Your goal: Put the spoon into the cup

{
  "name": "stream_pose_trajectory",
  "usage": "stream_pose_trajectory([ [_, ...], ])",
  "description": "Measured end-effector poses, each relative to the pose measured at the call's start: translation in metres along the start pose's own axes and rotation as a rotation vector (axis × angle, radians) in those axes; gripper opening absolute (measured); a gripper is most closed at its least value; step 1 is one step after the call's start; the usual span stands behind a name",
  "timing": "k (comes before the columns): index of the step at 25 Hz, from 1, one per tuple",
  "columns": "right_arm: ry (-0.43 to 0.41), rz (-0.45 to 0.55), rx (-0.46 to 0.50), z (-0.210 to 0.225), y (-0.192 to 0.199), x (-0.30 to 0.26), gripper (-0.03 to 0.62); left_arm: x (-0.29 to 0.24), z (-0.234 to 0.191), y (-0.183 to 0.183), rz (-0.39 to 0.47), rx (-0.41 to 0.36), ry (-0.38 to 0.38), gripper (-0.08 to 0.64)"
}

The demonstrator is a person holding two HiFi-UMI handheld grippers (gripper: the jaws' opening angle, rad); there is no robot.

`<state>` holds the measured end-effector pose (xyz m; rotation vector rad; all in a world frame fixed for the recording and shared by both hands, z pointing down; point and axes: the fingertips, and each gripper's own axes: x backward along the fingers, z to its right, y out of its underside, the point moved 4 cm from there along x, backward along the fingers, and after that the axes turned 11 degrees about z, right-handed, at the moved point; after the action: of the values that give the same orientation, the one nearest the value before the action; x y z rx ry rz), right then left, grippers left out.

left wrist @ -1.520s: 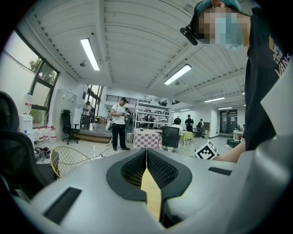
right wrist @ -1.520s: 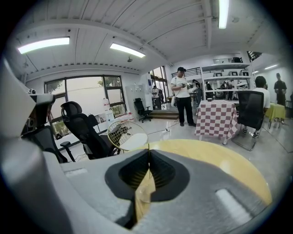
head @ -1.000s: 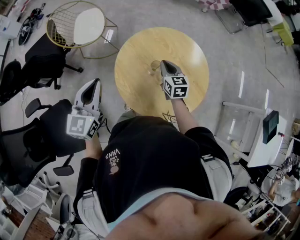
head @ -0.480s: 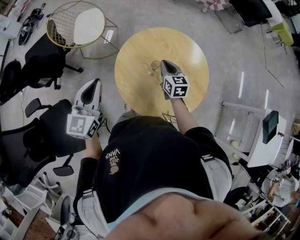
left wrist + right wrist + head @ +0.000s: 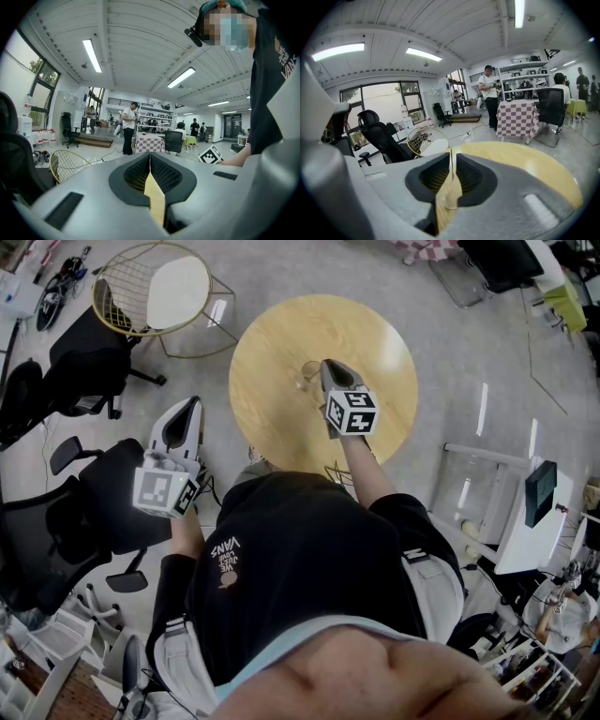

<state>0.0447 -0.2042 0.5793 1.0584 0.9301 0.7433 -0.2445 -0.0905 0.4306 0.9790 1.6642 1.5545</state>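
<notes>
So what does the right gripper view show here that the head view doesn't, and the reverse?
Only the right gripper view shows the pale spoon clamped between the jaws of the right gripper. It also shows people standing by shelves and a checked tablecloth. Only the head view shows the clear cup on the table just ahead of that gripper. It also shows the left gripper, held off the table to the left. Both show the round wooden table and the wire chair beyond it.
</notes>
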Motion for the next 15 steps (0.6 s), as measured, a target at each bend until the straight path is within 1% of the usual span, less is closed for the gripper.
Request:
stream_pose_trajectory([
  [1,0.001,0.002,-0.006,0.0007,-0.0001,-0.0006,0.054,-0.0006,-0.0001,0.0001,0.0,0.0,0.002,-0.002],
  [15,-0.005,0.014,-0.017,0.0031,-0.005,-0.0002,0.055,-0.0031,0.0013,0.0007,-0.003,-0.003,0.014,-0.002],
])
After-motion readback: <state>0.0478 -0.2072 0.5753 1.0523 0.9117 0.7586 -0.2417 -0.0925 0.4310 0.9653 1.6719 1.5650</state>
